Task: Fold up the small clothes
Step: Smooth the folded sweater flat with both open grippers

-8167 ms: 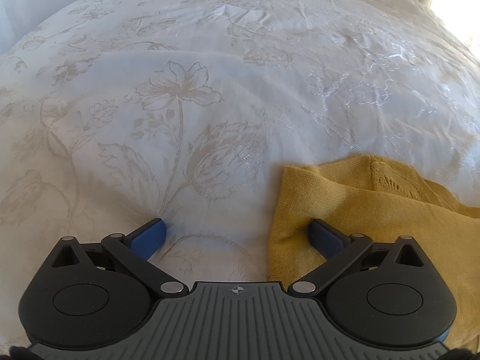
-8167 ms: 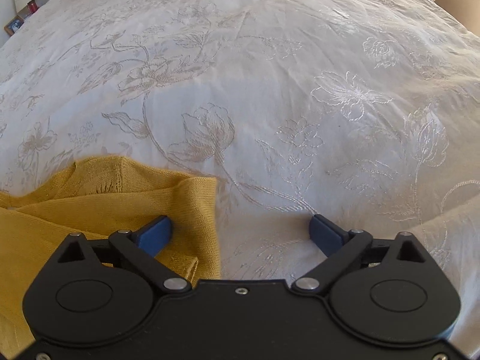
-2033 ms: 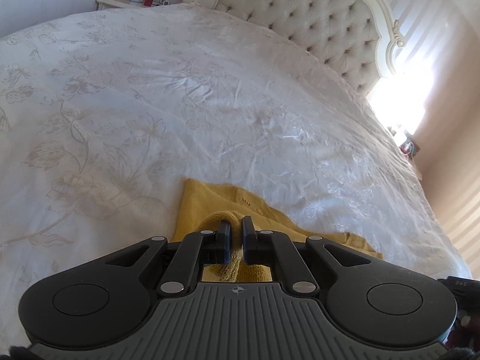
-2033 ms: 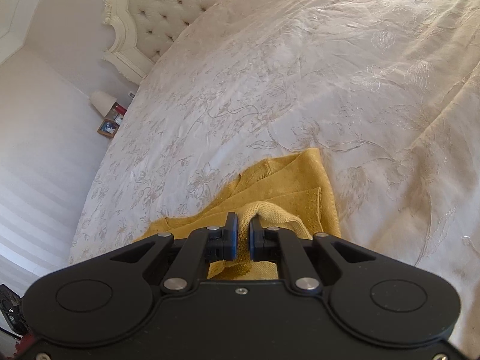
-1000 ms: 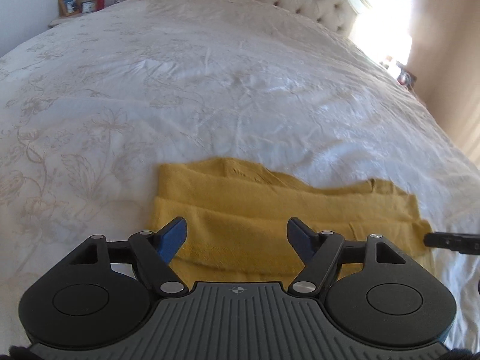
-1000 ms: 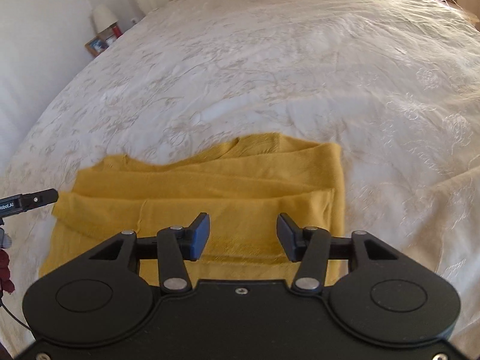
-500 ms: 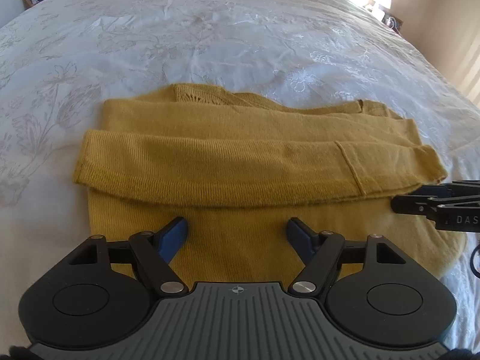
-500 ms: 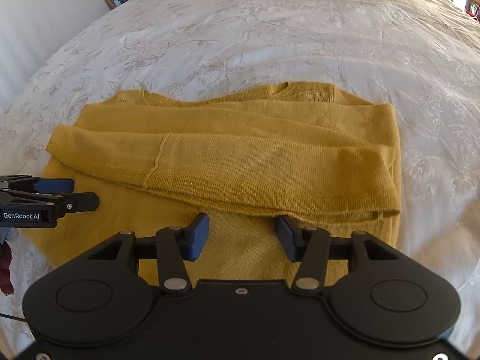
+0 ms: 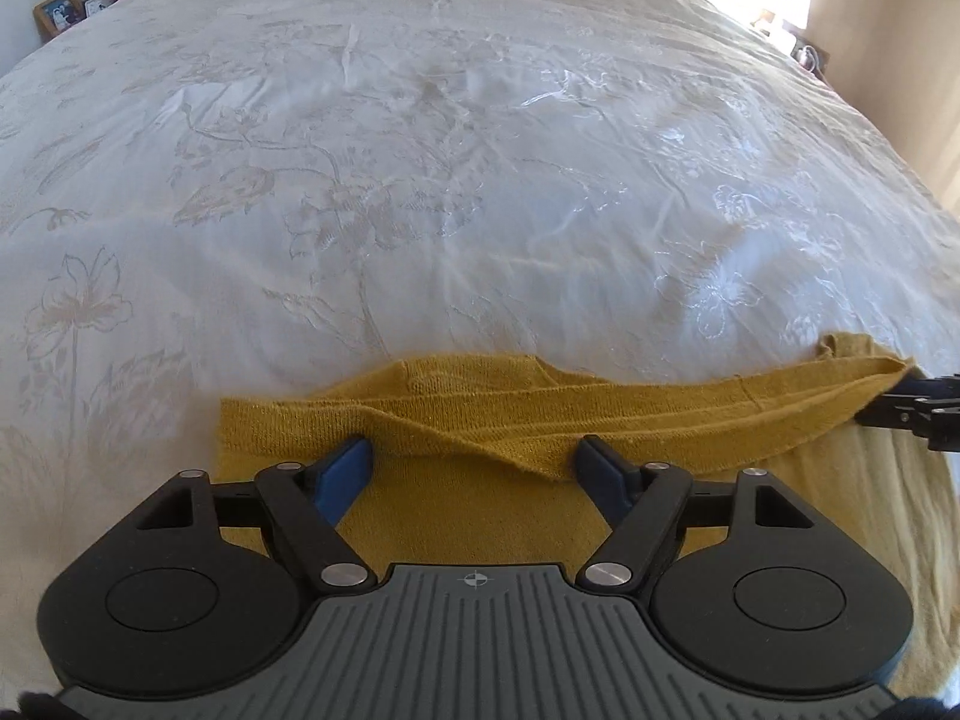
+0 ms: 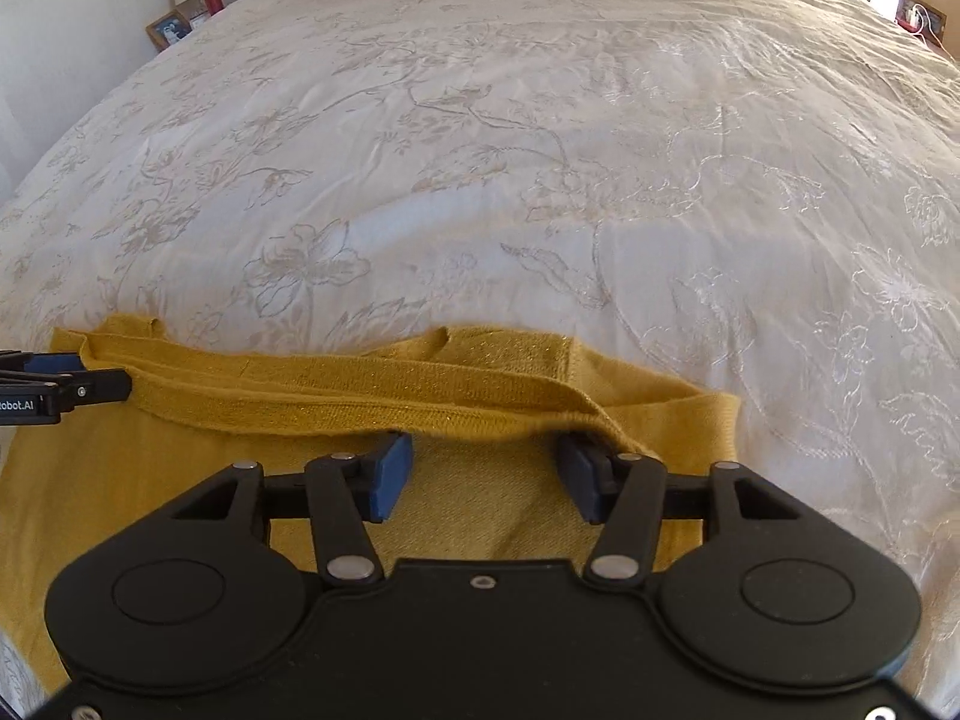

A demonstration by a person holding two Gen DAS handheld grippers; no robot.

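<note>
The yellow sweater's (image 9: 480, 516) near hem is hidden behind the left gripper's body. The framed photo (image 10: 170, 27) at far left is too small to read. The other gripper (image 9: 918, 411) is cut off by the right edge.

Mustard-yellow knitted garment (image 9: 480, 516), small and of fine-gauge yarn, lying flat on a white bedspread embroidered with pale flowers (image 9: 420, 180). The garment lies as a wide band running left to right across the lower part of both wrist views. A long upper layer of the knit (image 10: 372, 402) is turned over the lower body panel, its rolled edge sagging in a shallow curve near the middle. A short ribbed section (image 10: 516, 354), possibly the neckline, shows along the far edge. The far right corner (image 9: 852, 354) rises slightly off the bedspread. The near portion of the lower panel is hidden.
</note>
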